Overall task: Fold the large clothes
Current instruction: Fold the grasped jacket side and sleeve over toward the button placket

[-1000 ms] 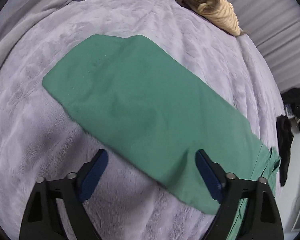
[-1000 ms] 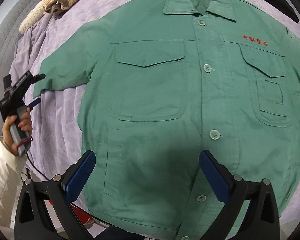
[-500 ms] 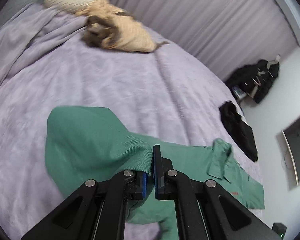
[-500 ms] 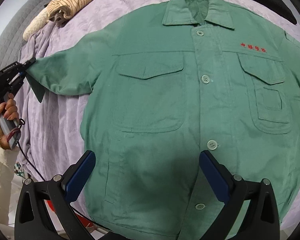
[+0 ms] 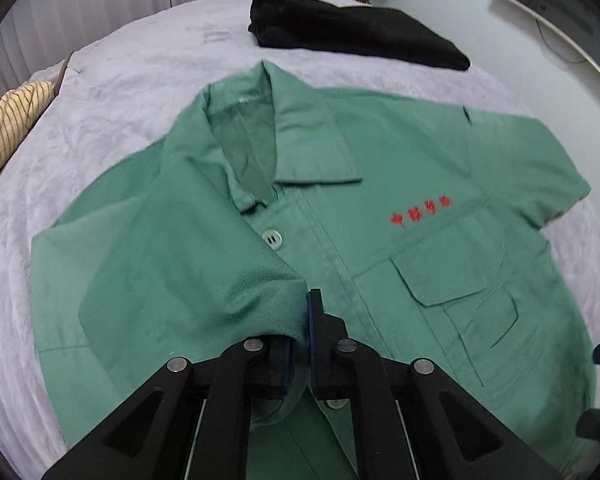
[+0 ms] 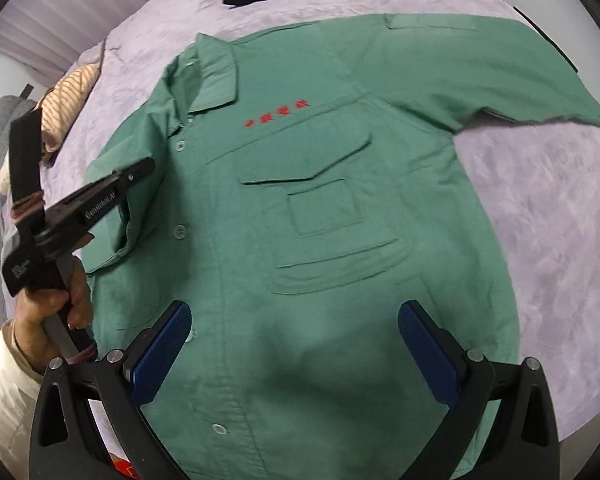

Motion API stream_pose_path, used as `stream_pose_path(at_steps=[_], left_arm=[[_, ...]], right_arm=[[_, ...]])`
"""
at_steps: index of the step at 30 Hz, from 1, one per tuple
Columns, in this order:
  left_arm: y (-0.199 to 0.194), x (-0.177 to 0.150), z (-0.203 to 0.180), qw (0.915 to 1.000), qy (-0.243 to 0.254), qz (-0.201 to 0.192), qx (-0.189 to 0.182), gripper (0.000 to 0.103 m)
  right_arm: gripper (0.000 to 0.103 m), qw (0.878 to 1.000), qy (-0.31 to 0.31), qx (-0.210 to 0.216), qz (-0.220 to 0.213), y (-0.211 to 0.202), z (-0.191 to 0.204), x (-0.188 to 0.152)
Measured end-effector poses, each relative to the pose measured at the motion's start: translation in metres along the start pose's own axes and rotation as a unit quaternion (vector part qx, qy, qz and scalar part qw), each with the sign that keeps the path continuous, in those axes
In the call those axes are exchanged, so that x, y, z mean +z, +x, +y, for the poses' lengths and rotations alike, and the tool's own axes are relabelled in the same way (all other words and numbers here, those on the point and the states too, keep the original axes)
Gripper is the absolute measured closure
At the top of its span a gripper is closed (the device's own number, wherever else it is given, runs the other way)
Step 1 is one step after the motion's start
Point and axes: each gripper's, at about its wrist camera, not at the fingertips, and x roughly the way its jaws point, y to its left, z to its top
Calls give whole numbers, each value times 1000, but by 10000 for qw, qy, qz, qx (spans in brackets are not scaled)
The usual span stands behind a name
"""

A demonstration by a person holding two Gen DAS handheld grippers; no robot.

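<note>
A green work shirt (image 6: 320, 220) is lying face up, buttoned, across a lilac bedspread (image 6: 540, 200), collar toward 11 o'clock in the right wrist view. The left gripper (image 5: 306, 320) is pinching the cuff end of the shirt's sleeve (image 5: 172, 280) and carrying it over the chest, near the top button (image 5: 273, 236); its jaws are easing apart with the cloth between the pads and seemingly gripped. The right gripper (image 6: 296, 352) is hovering with its jaws spread wide and empty above the lower front. The opposite sleeve (image 6: 500, 80) is stretching flat toward 2 o'clock.

The risk appears to lie in that loosening pinch: should the cloth slip out before the sleeve is lying flat, the fabric would likely spring back or land bunched, leaving a crooked fold line at the shoulder. Dragging the cuff too far across could also tug the collar (image 5: 284, 140) and body askew on the plush cover. A black folded garment (image 5: 352, 28) at 12 o'clock and a striped one (image 5: 8, 116) at 9 o'clock are sitting well clear.
</note>
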Motion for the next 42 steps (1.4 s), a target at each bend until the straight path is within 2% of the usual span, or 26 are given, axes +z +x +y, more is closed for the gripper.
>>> stream_pose_path(at_steps=[2,3,6,8,10,13,16,19,22,24,25,26,27,28,29,32,35,36,37,38,39,41,42], left_arm=[[1,-9,-6,9997,79,92,212,7],[-2,-13,-9,9991,134,61,394,2],[-28,-26,-14,9965,353,-109,747,2],[-54,-38,2,9944,228,-310,987,2],[-71,-52,34,9903,-99,-350,1343,2],[-81,-87,87,9826,-580,-78,1762,2],[-66,-120,123,9718,-717,493,2191,2],[-53,-125,145,9669,-1059,498,2268,2],[-43,-120,163,9565,-1586,403,2416,2],[-36,-117,180,9502,-2088,405,2279,2],[-34,-119,187,9472,-2321,399,2175,2],[-32,-121,193,9451,-2473,411,2094,2],[-30,-120,196,9442,-2536,435,2055,2],[-28,-120,197,9440,-2539,441,2063,2],[-27,-119,197,9443,-2492,444,2103,2],[-24,-115,200,9467,-2354,473,2146,2],[-25,-112,204,9533,-2254,451,1959,1],[-26,-110,202,9547,-2141,499,2006,1],[-28,-110,199,9577,-1977,546,2019,1],[-32,-110,196,9615,-1853,583,1946,1],[-37,-113,195,9651,-1773,636,1817,2],[-54,-117,196,9720,-1730,660,1449,2],[-66,-116,199,9747,-1767,594,1233,2]], right_arm=[[0,9999,62,-69,45,3,-15,0],[0,9999,84,-93,47,4,-20,1],[0,9998,118,-141,-40,0,-27,8],[0,9997,17,-157,-192,-5,-19,18],[0,9990,-248,-126,-341,-9,0,28],[0,9937,-978,75,-533,-6,53,46],[0,9808,-1838,299,-585,12,121,55],[0,9674,-2422,604,-421,53,186,59],[0,9599,-2719,649,-193,100,230,59],[0,9575,-2866,327,-40,134,247,56],[2,9548,-2972,-44,30,150,252,54],[19,9497,-3095,-463,110,164,253,51],[44,9466,-3163,-608,149,170,252,51],[58,9469,-3164,-565,72,167,247,54],[85,9511,-3060,-427,-31,156,239,61],[85,9736,-2195,313,-541,103,189,93],[83,9854,-1170,922,-827,69,114,123],[74,9880,-657,1153,-786,66,80,133],[64,9901,-244,1178,-727,66,53,139],[33,9915,171,1087,-698,66,27,143],[17,9900,562,1111,-661,66,3,144],[17,9811,1164,1400,-659,62,-33,137],[19,9772,1261,1581,-640,58,-39,132]])
